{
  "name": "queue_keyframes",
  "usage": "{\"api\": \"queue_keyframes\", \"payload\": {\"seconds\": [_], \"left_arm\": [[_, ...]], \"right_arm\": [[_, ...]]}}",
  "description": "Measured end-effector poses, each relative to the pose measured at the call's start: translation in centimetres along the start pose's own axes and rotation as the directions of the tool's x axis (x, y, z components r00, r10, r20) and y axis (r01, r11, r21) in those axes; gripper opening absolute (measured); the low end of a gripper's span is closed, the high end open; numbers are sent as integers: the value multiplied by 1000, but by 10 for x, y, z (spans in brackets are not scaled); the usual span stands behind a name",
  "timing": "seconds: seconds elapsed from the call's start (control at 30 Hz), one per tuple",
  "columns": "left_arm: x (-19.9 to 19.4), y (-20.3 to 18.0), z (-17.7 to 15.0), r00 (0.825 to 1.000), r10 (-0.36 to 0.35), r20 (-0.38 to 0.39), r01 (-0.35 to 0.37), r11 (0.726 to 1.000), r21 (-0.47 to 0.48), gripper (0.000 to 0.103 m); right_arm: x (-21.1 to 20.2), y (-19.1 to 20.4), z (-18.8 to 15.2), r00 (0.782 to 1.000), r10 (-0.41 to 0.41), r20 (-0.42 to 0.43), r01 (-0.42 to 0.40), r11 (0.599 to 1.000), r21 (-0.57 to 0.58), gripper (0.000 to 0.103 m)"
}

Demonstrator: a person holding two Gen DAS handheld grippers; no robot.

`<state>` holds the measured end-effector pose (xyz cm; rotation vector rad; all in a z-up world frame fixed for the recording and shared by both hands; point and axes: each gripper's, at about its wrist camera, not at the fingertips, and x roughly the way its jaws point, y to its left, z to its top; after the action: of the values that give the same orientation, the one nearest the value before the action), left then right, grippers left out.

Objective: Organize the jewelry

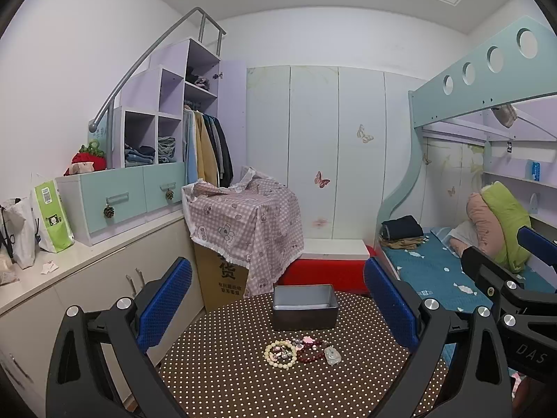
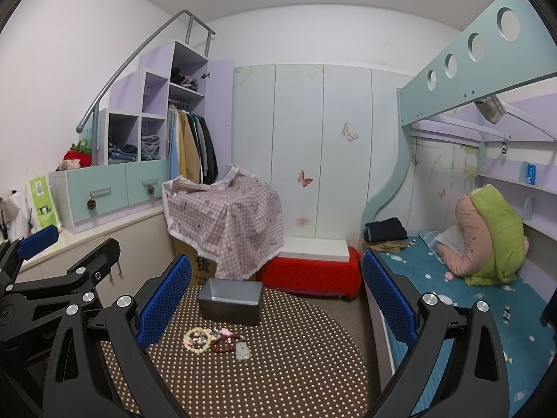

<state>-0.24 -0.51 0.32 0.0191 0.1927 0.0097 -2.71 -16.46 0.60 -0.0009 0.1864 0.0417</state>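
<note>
Both grippers, left [image 1: 278, 308] and right [image 2: 276, 299], hang spread wide and empty above the table [image 1: 243, 393], jewelry [image 1: 299, 351] heaped at lower centre before the box [image 1: 305, 306]; risk: overlapping strands, one pinch may drag several.

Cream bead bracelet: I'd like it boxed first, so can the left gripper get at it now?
Probably yes. The left gripper is open and empty above the table, and the cream bead bracelet lies uncovered ahead, though it touches the dark red bracelet beside it.
</note>
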Motion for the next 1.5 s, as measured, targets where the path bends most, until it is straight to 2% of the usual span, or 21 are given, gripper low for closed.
{"api": "queue_keyframes", "payload": {"seconds": [1.5], "left_arm": [[3,5,-3,1000,-3,-3,3,1000,-1,96]], "right_arm": [[1,0,0,1000,0,0,0,1000,-2,95]]}}
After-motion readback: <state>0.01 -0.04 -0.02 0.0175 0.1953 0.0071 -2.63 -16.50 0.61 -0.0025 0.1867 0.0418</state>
